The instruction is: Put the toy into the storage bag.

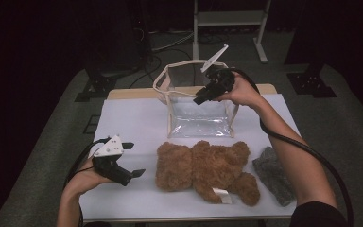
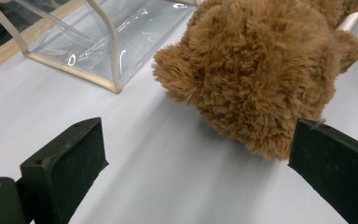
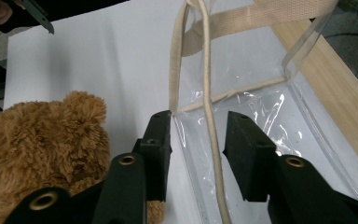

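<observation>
Right gripper (image 1: 199, 100) hangs over the near top edge of the clear bag (image 1: 199, 118), which stands at the table's twelve o'clock, just behind the teddy bear (image 1: 205, 170). Jaws part-way apart, straddling the bag's cream rim strip (image 3: 210, 126); pads not yet on it, a gap on both sides. In the right gripper view the strip runs six to twelve o'clock, straight along the jaws' line, so the bite would fall across its thin side. Right hand is the nearer to the bag by far.

Bag: see-through plastic, cream webbing edges and handles (image 1: 163, 75), mouth up, nothing inside as far as can be seen.

Left gripper (image 1: 134, 161) rests at the table's eight o'clock, jaws wide apart and holding nothing, the bear at its three o'clock, close. Bear lies flat, long axis nine to three. Grey fuzzy cloth (image 1: 274, 175) beside the bear at four o'clock.
</observation>
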A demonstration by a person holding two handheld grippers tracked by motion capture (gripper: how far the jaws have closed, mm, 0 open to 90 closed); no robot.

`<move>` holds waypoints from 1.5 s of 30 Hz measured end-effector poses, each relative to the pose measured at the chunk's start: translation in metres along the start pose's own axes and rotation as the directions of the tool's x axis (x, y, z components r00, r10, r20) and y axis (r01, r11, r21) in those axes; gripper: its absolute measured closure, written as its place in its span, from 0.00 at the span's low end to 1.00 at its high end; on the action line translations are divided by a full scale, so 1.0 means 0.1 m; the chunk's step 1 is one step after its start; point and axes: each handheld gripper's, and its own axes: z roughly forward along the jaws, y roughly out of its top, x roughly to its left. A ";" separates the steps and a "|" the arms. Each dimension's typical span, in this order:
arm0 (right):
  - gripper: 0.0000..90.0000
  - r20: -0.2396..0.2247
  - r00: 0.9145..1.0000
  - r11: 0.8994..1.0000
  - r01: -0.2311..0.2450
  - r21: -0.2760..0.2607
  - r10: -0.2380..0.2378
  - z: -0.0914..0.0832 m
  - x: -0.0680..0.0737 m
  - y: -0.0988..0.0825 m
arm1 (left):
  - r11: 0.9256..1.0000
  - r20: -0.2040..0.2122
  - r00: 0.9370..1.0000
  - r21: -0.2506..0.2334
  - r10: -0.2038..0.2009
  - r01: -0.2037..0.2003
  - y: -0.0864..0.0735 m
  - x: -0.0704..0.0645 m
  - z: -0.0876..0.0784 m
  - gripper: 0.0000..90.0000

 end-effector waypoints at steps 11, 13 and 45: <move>0.94 0.008 1.000 1.000 0.004 0.023 -0.004 0.04 0.02 -0.06 | 1.000 0.004 1.000 0.008 0.002 -0.002 -0.01 0.00 0.02 0.03; 0.95 0.008 1.000 1.000 0.007 0.026 -0.007 0.04 0.04 -0.06 | 1.000 0.005 1.000 0.008 0.002 -0.002 -0.01 0.00 0.01 0.03; 0.97 -0.020 0.998 0.997 0.052 0.049 -0.051 0.01 0.40 -0.14 | 1.000 0.009 1.000 0.009 0.005 -0.005 -0.01 0.00 0.00 0.03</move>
